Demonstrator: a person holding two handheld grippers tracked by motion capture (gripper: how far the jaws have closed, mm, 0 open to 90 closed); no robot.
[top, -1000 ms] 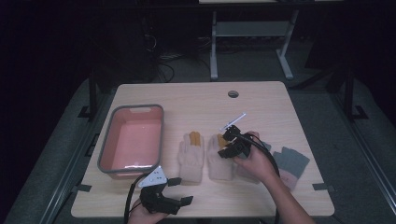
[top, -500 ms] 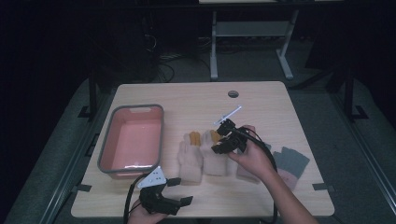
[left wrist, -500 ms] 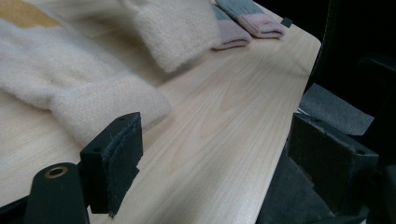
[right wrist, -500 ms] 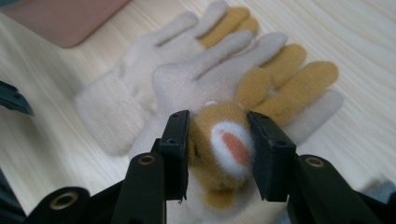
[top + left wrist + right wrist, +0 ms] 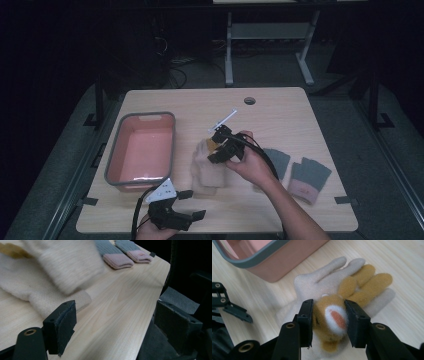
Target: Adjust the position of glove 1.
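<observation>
My right gripper (image 5: 220, 150) (image 5: 328, 312) is shut on a cream glove with a tan animal face (image 5: 329, 307) and holds it just above the table. This held glove (image 5: 67, 265) hangs, blurred, over a second cream glove (image 5: 22, 290) (image 5: 317, 285) that lies flat with its fingers spread. In the high view both cream gloves (image 5: 207, 172) overlap at the table's middle. My left gripper (image 5: 192, 204) (image 5: 125, 322) is open at the near edge, its jaws wide apart with nothing between them, just short of the flat glove's cuff.
A pink tray with a grey rim (image 5: 142, 116) (image 5: 262, 260) stands left of the gloves. Two grey gloves with pink cuffs (image 5: 310, 177) (image 5: 277, 160) (image 5: 112, 255) lie at the right. A cable hole (image 5: 249, 100) is at the table's far side.
My right gripper has carried the right cream glove leftward, from beside the other cream glove to over it. The left gripper has stayed put, still open.
</observation>
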